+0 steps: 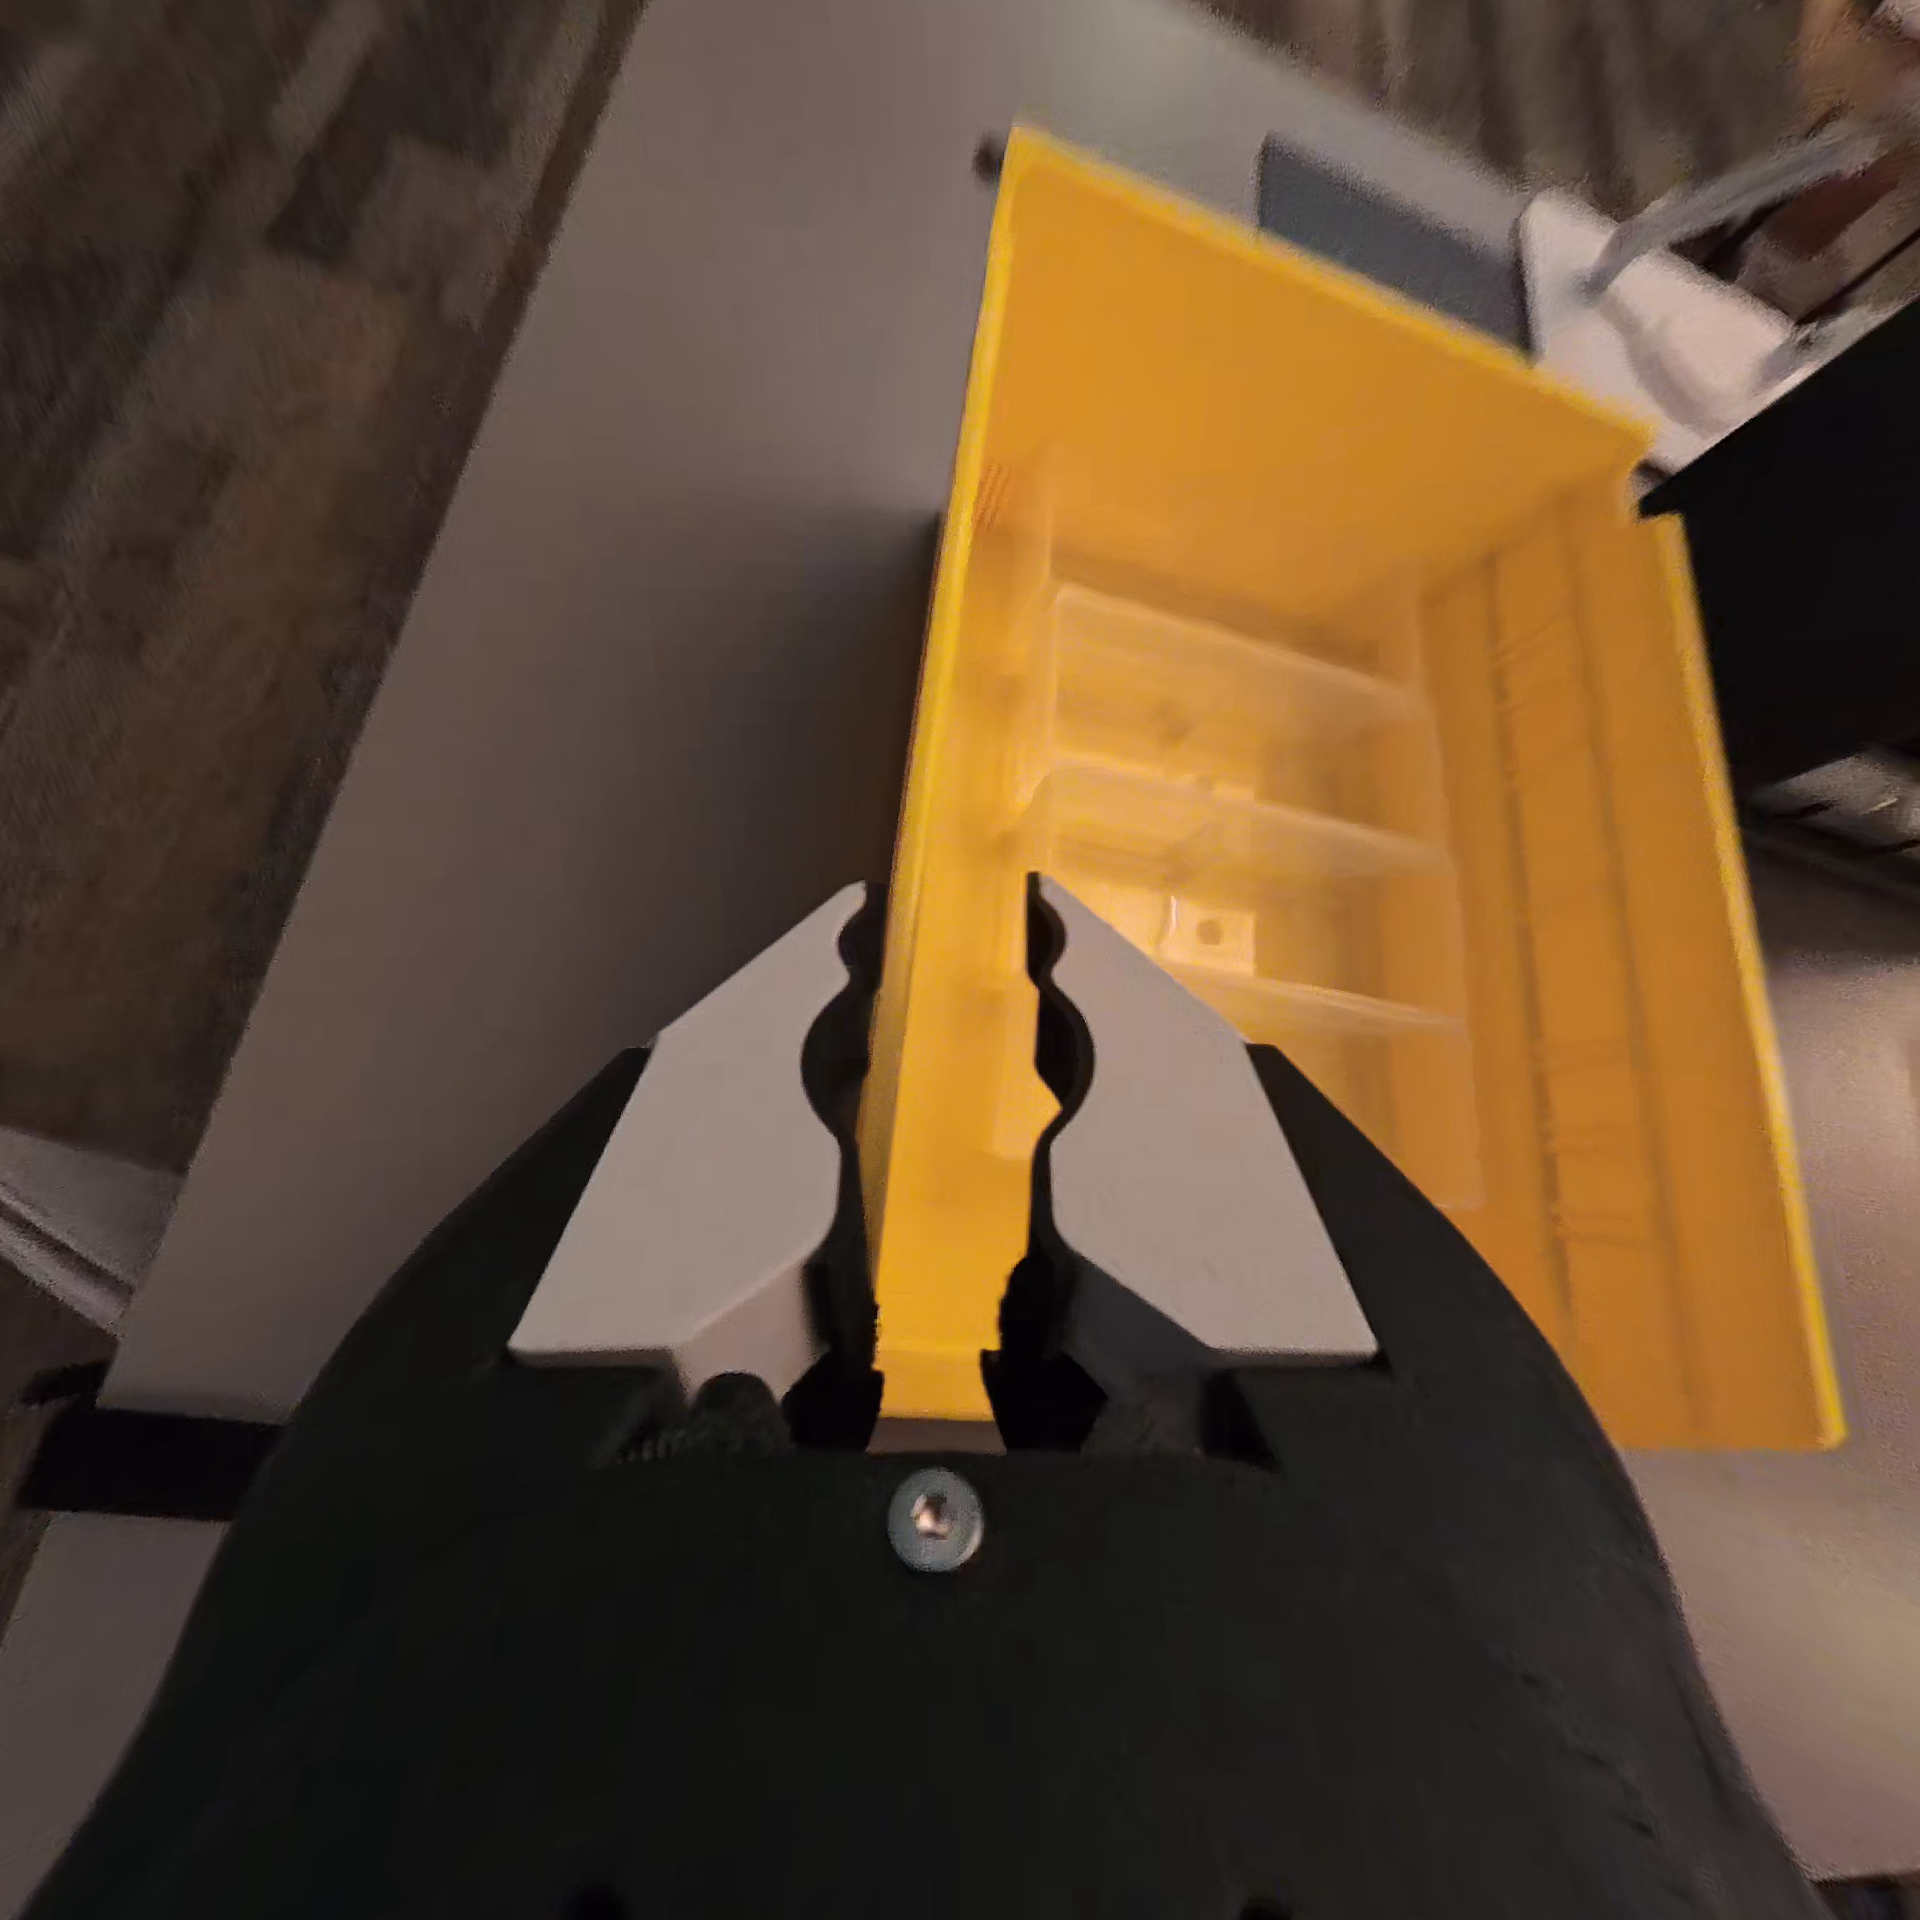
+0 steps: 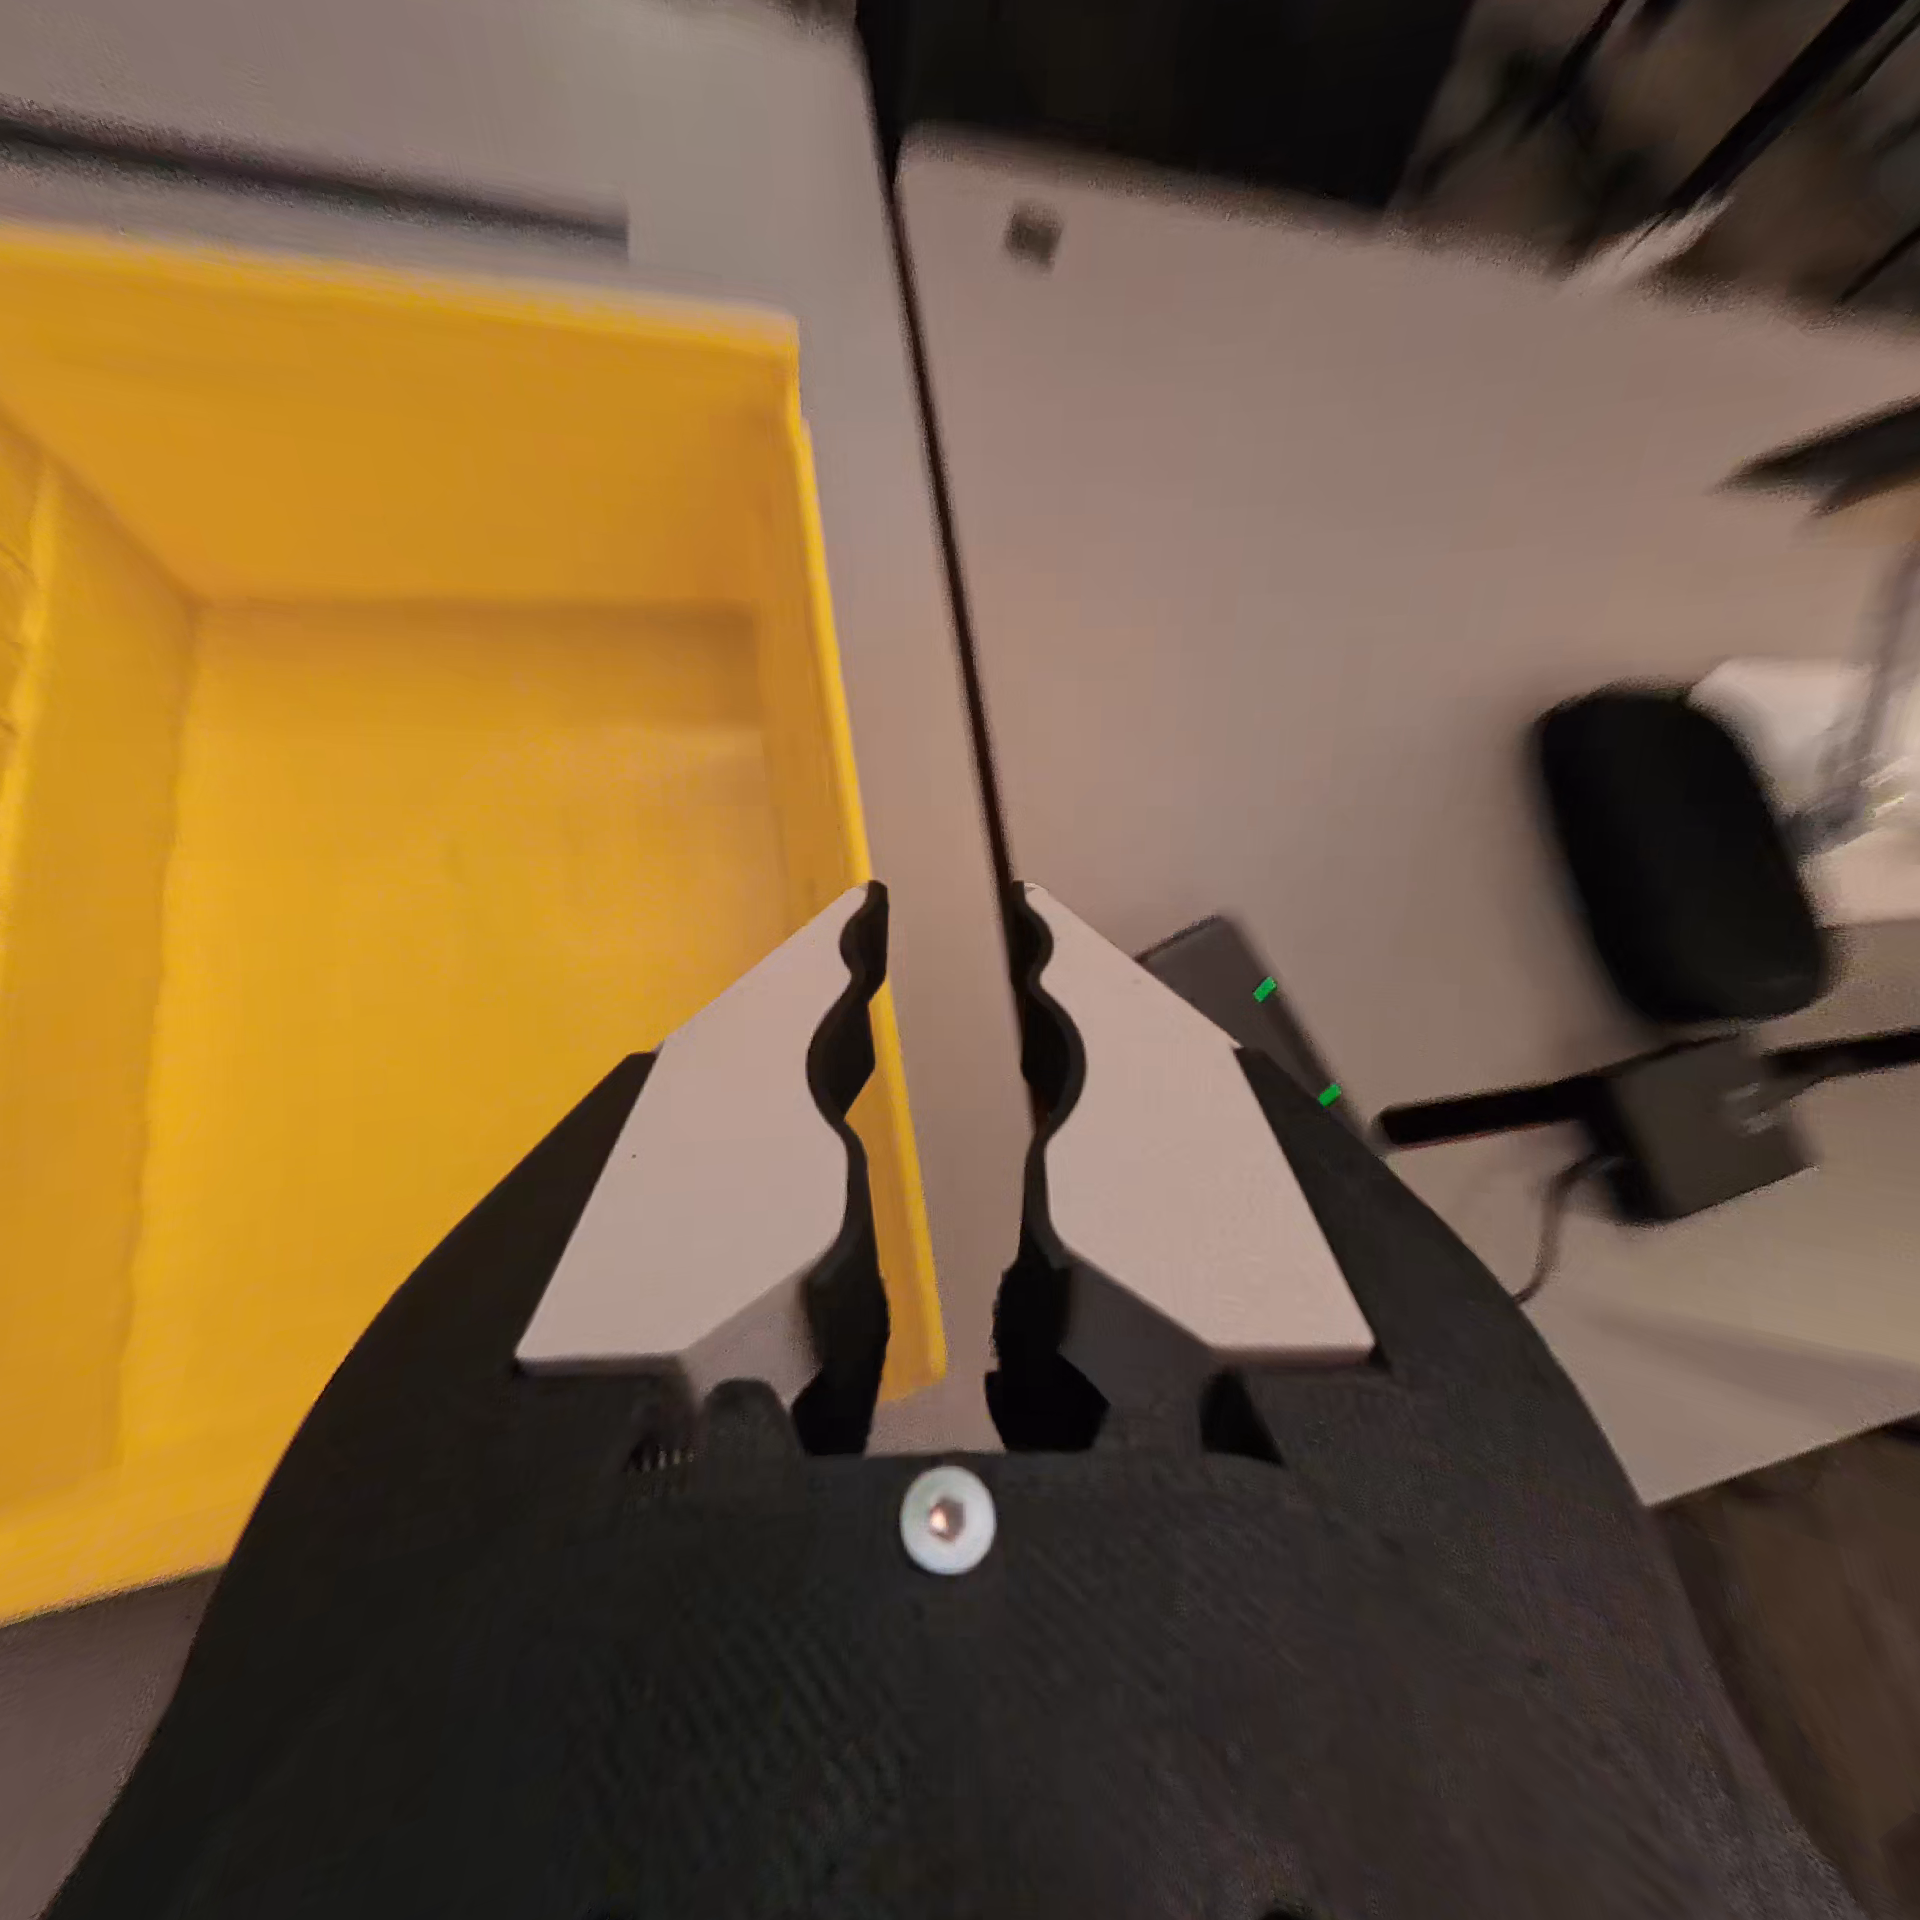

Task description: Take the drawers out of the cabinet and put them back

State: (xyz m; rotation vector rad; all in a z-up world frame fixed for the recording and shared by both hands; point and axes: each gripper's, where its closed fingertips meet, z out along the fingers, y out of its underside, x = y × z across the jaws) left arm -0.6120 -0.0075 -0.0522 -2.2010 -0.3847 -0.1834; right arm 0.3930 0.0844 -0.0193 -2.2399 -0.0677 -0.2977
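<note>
One yellow drawer (image 1: 1299, 665) out of cabinet, carried over pale surface (image 1: 644, 520). Thin rigid plastic, likely light, smooth walls, may slip or flex. Best hold: opposite side walls near rim. Left tool (image 1: 951, 904) pinching drawer's left wall. Right tool (image 2: 951, 904) alongside drawer's right wall, narrow gap; contact cannot tell. Clear inserts (image 1: 1236, 790) inside drawer could shift. Black mouse (image 2: 1673, 852) right of drawer. No readable writing.

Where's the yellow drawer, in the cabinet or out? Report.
Out: the yellow drawer sits exposed over the grey table, left claw astride one wall.
</note>
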